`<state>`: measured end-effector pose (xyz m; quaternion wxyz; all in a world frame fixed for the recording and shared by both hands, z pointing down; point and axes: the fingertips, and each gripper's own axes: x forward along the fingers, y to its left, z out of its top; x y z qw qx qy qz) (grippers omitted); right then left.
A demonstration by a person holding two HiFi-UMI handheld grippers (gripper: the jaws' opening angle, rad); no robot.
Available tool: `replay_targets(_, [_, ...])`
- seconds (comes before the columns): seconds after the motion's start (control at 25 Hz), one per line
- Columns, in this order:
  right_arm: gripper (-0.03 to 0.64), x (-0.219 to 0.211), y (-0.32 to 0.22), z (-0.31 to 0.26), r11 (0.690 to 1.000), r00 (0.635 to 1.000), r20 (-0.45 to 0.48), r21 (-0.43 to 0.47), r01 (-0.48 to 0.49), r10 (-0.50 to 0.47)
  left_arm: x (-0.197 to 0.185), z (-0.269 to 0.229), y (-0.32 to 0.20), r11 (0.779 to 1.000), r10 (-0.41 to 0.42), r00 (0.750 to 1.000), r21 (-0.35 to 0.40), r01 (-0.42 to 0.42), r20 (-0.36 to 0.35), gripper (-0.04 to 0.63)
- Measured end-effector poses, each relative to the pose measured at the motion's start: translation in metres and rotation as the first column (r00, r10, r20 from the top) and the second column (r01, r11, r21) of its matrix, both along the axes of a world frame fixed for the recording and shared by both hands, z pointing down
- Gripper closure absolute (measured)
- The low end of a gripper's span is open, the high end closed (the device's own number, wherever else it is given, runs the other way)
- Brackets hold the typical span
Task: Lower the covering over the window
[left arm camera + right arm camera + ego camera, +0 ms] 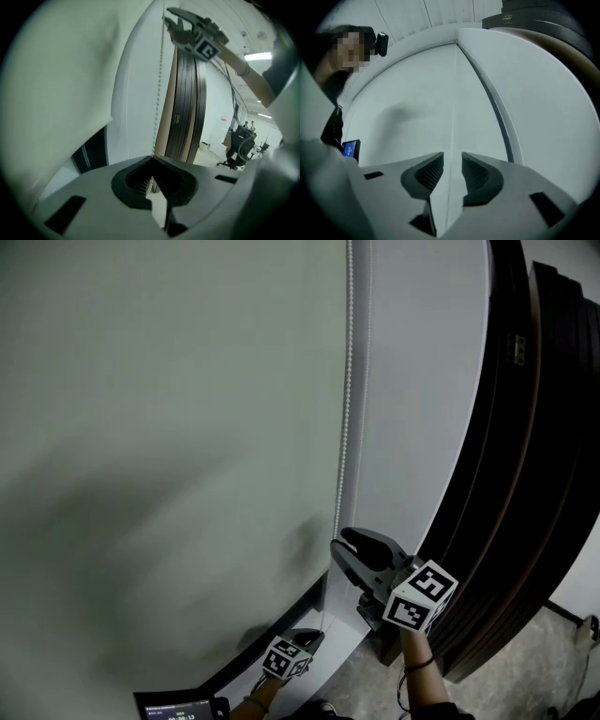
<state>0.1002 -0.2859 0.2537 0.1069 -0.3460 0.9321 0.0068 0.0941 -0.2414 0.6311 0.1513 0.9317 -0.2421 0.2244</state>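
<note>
A pale roller blind covers most of the window, and only a dark strip of glass shows under its lower edge. A white bead chain hangs along the blind's right side. Low down, my left gripper is shut on this bead chain, which runs straight up out of its closed jaws. Higher up the chain is my right gripper, open. In the right gripper view a thin strand runs through the gap of the right gripper, and the pads do not touch it.
Dark curved panels stand stacked against the wall just right of the white window frame. A small lit screen sits at the bottom left. An office chair and open floor lie further back in the room.
</note>
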Motion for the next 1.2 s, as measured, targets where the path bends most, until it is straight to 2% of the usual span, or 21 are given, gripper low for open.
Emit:
replay_targets(0.08, [0.512,-0.009,0.000,-0.019,0.999,1.000,0.013,0.038,0.027,-0.027,-0.012,0.029,0.014,0.998,0.006,0.998,-0.064,-0.001,0.066,0.594])
replay_targets(0.2, [0.520,-0.020,0.003,-0.032,0.997,1.000,0.001,0.070,0.028,-0.028,-0.029,0.056,0.032,0.991,-0.018,0.995,-0.131,0.031,0.097,0.592])
replay_targets(0.32, [0.543,-0.034,0.006,-0.024,0.997,0.998,-0.001,0.043,0.065,-0.065,-0.033,0.059,0.037,0.990,-0.029,0.995,-0.135,0.042,0.095,0.594])
replay_targets(0.4, [0.589,-0.035,0.004,-0.018,0.998,0.998,0.029,0.023,0.059,-0.060,-0.030,0.059,0.038,0.990,-0.022,0.995,-0.135,0.035,0.098,0.594])
replay_targets(0.48, [0.595,-0.029,0.000,-0.015,0.999,0.996,0.082,0.005,0.044,-0.044,-0.027,0.059,0.037,0.987,-0.036,0.997,-0.156,0.048,0.075,0.592])
replay_targets(0.56, [0.597,-0.020,-0.002,-0.015,1.000,0.989,0.145,0.001,0.029,-0.029,-0.026,0.058,0.036,0.979,-0.061,0.998,-0.195,0.063,0.019,0.592])
replay_targets(0.68, [0.598,-0.011,-0.001,-0.014,1.000,0.976,0.216,0.008,0.013,-0.014,-0.023,0.051,0.041,0.972,-0.040,0.996,-0.233,0.021,-0.077,0.584])
replay_targets(0.72, [0.598,-0.012,-0.002,-0.009,1.000,0.979,0.202,0.001,0.004,-0.004,-0.021,0.044,0.040,0.976,-0.033,0.994,-0.216,0.009,-0.107,0.575])
replay_targets(0.84, [0.598,-0.018,-0.012,0.044,0.996,0.996,0.058,-0.071,-0.056,0.061,-0.016,0.004,0.022,0.993,-0.061,0.972,-0.114,0.036,-0.227,0.568])
replay_targets(0.96, [0.598,-0.012,-0.021,0.122,0.972,0.993,0.044,-0.214,-0.097,0.108,-0.013,-0.052,0.005,0.998,-0.061,0.935,-0.001,0.064,-0.349,0.565])
replay_targets(1.12, [0.598,-0.002,-0.022,0.217,0.915,0.986,-0.061,-0.368,-0.164,0.152,-0.014,-0.133,-0.017,0.980,-0.009,0.901,0.174,0.094,-0.433,0.565])
replay_targets(1.2, [0.598,0.000,-0.017,0.252,0.887,0.985,-0.074,-0.428,-0.174,0.157,-0.016,-0.172,-0.028,0.965,0.008,0.877,0.233,0.119,-0.481,0.565])
